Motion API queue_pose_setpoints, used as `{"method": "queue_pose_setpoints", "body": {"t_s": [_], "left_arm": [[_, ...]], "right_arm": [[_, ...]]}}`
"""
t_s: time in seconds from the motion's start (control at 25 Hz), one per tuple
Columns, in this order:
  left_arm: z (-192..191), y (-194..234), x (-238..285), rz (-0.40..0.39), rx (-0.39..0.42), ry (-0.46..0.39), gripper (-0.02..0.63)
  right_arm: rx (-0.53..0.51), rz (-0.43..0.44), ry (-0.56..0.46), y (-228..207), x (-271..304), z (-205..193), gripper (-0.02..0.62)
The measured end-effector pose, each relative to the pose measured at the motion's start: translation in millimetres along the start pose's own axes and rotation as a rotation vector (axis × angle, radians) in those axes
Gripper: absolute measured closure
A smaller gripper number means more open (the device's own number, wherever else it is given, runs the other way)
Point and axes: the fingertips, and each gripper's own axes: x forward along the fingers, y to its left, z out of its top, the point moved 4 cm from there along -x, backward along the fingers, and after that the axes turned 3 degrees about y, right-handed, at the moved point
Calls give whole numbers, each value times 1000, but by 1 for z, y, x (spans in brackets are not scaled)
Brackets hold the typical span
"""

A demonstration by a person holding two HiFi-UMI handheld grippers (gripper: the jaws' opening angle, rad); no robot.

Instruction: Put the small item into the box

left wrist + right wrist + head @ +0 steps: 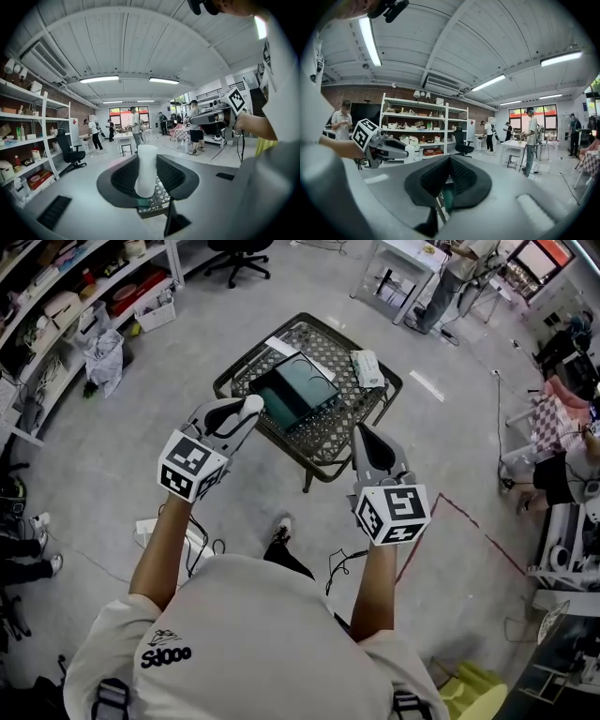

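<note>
Left claw (146, 177) clamping white cylinder (146, 161), box (298, 390) ahead

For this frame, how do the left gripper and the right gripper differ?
The left gripper grips a white cylindrical item, while the right gripper holds nothing. The left gripper's jaws stand apart around the item, and the right gripper's jaws are together. In the head view the left gripper slants toward the box, while the right gripper points straight ahead. Both are held at the near edge of the lattice table.
</note>
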Motion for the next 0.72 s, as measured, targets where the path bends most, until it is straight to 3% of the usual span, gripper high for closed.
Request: {"method": "queue_pose_setpoints", "body": {"t_s": [0.72], "left_arm": [[13,30,84,90,-43,67,482]], "right_arm": [[28,103,35,-85,76,-7,584]]}}
